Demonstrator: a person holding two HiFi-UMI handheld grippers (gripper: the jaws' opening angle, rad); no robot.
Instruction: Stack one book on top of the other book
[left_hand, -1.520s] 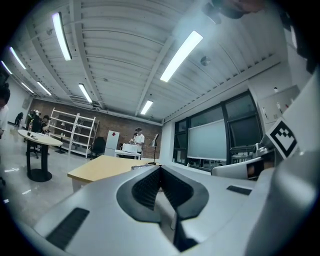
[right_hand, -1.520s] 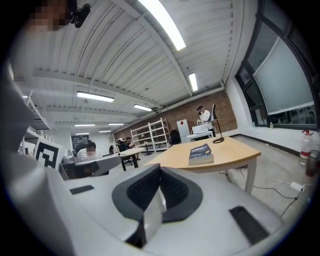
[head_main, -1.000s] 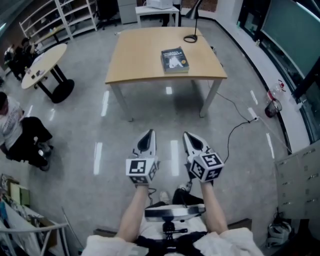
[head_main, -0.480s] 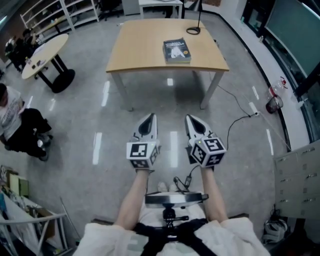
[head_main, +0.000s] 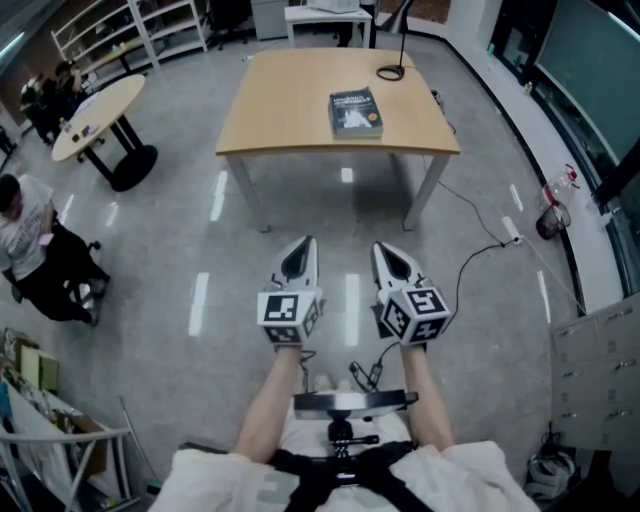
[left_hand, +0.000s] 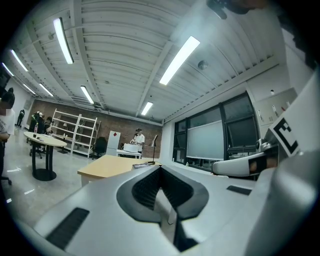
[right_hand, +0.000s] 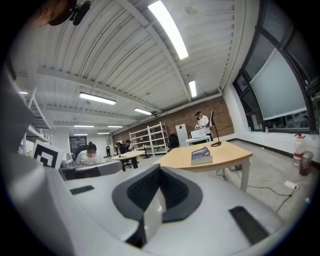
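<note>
A dark-covered book (head_main: 356, 112) lies flat at the right of the light wooden table (head_main: 290, 110), far ahead of me. It looks thick, and I cannot tell whether a second book lies beneath it. The right gripper view shows the book (right_hand: 201, 155) on the table's near corner; in the left gripper view the book (left_hand: 141, 165) is tiny. My left gripper (head_main: 303, 247) and right gripper (head_main: 384, 251) are held side by side over the floor, well short of the table. Both point at the table, shut and empty. Their jaws meet in the left gripper (left_hand: 160, 168) and right gripper (right_hand: 159, 166) views.
A black desk lamp base (head_main: 392, 72) sits at the table's far right corner. A round table (head_main: 100, 115) and a seated person (head_main: 30, 240) are at the left, with shelving (head_main: 130, 25) behind. A cable (head_main: 480, 255) runs across the floor at the right.
Both grippers have crept forward a little toward the table, still side by side with jaws shut. The book has not moved.
</note>
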